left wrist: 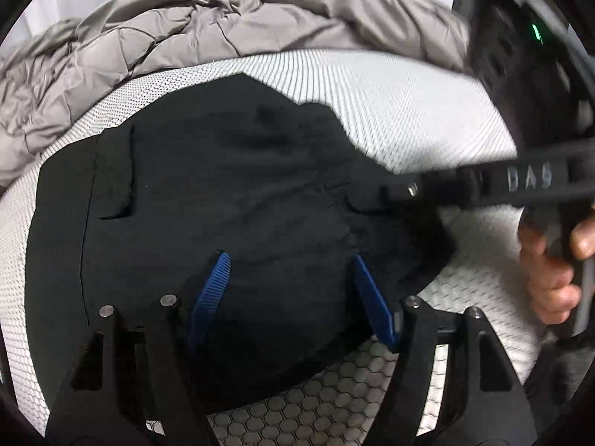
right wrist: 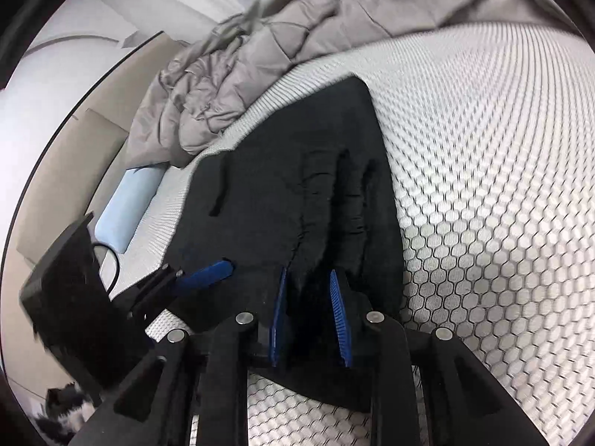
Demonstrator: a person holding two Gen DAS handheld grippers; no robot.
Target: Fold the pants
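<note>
- On the bed (right wrist: pixel 483 148), black pants (left wrist: pixel 223 186) lay spread flat, grey quilt (left wrist: pixel 167 44) bunched behind.
- Left tongs (left wrist: pixel 290 260) stood apart over the pants, nothing gripped.
- Right tongs (right wrist: pixel 308 278) were clamped on a pants fold.

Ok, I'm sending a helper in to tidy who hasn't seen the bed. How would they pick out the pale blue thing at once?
Start at the mattress with the white honeycomb cover, where the black pants lie. Follow their far side to the mattress edge, below the rumpled grey quilt. There rests the light blue pillow: small, smooth, the only blue cloth.
</note>
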